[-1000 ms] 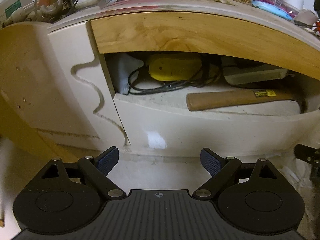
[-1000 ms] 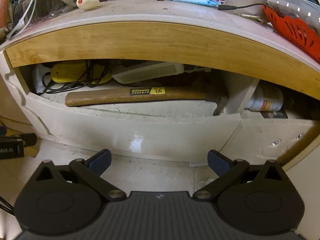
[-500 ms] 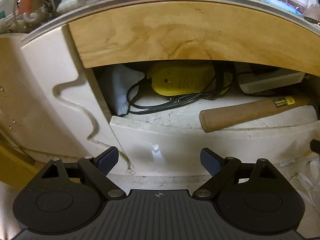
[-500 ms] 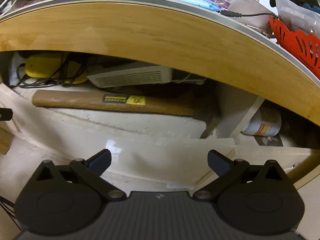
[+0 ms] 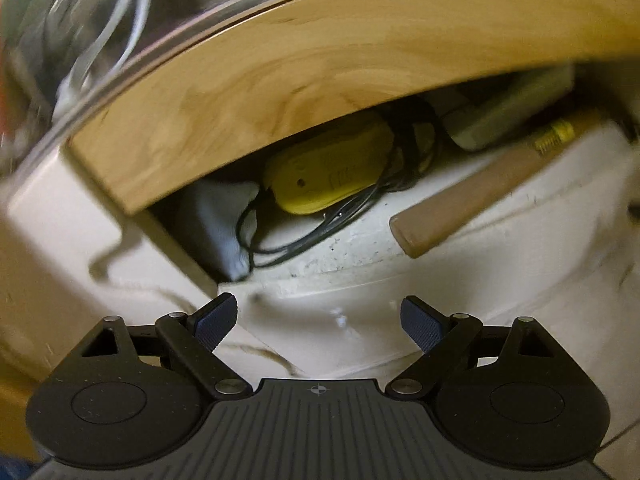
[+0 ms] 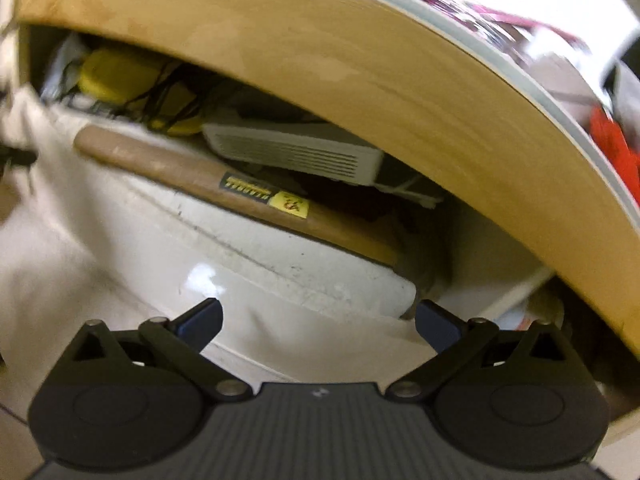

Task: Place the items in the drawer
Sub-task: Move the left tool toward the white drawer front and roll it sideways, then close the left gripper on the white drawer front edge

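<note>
A cream drawer [image 5: 500, 264] stands partly pulled out beneath a wooden tabletop edge [image 5: 320, 72]. Inside lie a wooden-handled hammer [image 5: 472, 200] with a yellow label, a yellow device [image 5: 328, 172] wrapped in black cable, a white vented box [image 6: 296, 152] and a grey-white pouch [image 5: 216, 224]. My left gripper [image 5: 318, 318] is open and empty, close to the drawer front at its left end. In the right wrist view the hammer [image 6: 208, 180] and drawer front [image 6: 240, 280] fill the middle. My right gripper [image 6: 318, 322] is open and empty, near the drawer's right end.
Clutter sits on the tabletop: cables and plastic [image 5: 100, 40] at the left, a red basket [image 6: 612, 148] at the right. A cream cabinet panel [image 5: 60, 240] flanks the drawer on the left. A second compartment [image 6: 532, 312] lies right of the drawer.
Both grippers have moved closer to the drawer and tilted, so the drawer front and its contents loom larger. Both stay open and empty.
</note>
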`<control>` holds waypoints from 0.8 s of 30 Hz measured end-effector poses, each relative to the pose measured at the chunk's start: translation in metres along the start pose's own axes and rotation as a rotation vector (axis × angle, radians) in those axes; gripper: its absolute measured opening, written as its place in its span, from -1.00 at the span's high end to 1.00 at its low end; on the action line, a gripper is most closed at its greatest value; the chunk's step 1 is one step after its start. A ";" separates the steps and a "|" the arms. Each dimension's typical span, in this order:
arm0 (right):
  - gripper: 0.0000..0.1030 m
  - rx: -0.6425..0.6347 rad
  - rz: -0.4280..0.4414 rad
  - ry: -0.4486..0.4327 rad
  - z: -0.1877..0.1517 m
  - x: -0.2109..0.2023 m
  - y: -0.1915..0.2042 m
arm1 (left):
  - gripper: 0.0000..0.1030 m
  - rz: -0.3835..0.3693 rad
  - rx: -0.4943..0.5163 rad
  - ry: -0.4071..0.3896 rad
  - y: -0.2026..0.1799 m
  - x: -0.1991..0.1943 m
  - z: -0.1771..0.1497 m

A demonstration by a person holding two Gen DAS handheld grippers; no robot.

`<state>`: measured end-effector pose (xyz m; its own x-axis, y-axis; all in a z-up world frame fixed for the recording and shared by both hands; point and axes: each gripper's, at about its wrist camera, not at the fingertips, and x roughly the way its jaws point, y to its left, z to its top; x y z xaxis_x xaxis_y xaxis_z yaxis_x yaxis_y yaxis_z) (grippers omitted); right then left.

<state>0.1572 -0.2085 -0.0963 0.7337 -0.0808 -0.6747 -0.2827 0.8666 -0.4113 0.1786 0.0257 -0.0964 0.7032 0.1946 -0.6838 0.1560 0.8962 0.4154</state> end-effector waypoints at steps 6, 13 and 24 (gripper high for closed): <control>-0.99 -0.266 0.016 -0.002 -0.004 0.004 0.010 | -0.76 0.058 0.317 -0.043 -0.017 0.004 -0.006; -0.98 -0.579 0.003 -0.036 -0.015 0.005 0.018 | -0.76 0.107 0.627 -0.067 -0.028 0.018 -0.021; -0.88 -0.876 -0.004 -0.029 -0.039 0.016 0.027 | -0.76 0.142 0.895 -0.062 -0.043 0.037 -0.043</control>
<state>0.1376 -0.2057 -0.1417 0.7475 -0.0599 -0.6615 -0.6446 0.1750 -0.7442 0.1682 0.0116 -0.1651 0.7892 0.2342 -0.5677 0.5273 0.2154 0.8219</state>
